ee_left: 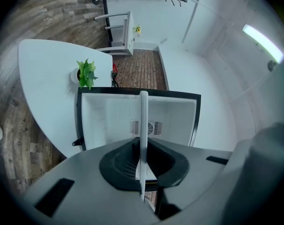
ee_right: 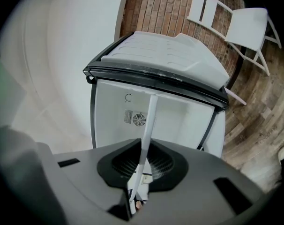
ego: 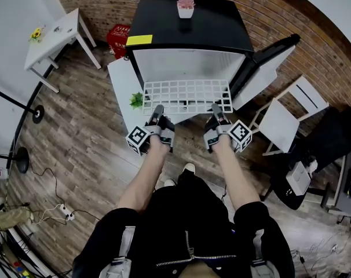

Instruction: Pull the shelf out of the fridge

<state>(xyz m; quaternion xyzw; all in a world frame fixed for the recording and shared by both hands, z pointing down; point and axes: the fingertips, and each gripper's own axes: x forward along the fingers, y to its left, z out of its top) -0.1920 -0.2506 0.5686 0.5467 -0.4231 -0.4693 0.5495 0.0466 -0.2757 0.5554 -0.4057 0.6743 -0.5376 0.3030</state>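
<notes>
**A:** Head view: the white wire grid shelf [ego: 187, 95] sticks out the front of the open black mini fridge [ego: 187, 28], its near edge pinched by the left gripper [ego: 157, 112] and right gripper [ego: 216, 110]. I'd pull both back evenly, keeping it level so it doesn't jam

**B:** Left gripper view: jaws almost closed, clamped on the shelf [ee_left: 143, 125] edge. Right gripper view: same, squeezing the shelf [ee_right: 148, 125] wire. Count: one shelf, one fridge, two grippers
</notes>
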